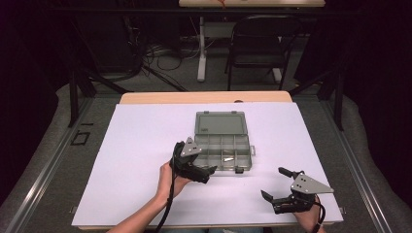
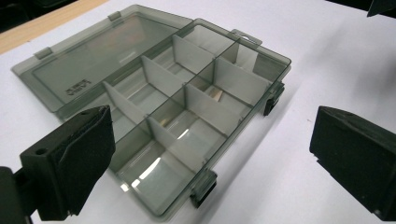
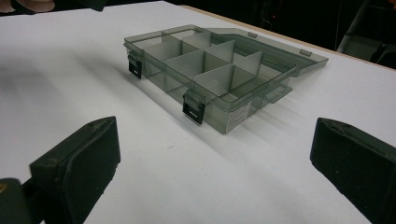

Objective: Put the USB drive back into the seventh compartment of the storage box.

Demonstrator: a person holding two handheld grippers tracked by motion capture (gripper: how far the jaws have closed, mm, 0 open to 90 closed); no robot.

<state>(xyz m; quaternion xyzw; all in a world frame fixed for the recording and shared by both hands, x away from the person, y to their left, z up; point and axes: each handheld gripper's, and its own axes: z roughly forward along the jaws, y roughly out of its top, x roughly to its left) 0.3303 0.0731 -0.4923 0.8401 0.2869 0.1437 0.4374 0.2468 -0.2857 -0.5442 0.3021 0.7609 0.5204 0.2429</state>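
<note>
High view: white tabletop (image 1: 136, 160); folding chair (image 1: 257, 41) behind.

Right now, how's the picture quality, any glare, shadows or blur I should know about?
High view: the white table is evenly lit, the surroundings dark, and the organizer box small but clear. Left gripper view: bright reflections on the box floor; the near jaws look soft. Right gripper view: the box casts a soft shadow toward the camera.

A smoky clear plastic organiser box (image 1: 224, 145) lies open mid-worktop (image 1: 145, 145); lid (image 1: 220, 123) folded flat behind it; pale dividers split the tray; two dark latches in front.
</note>
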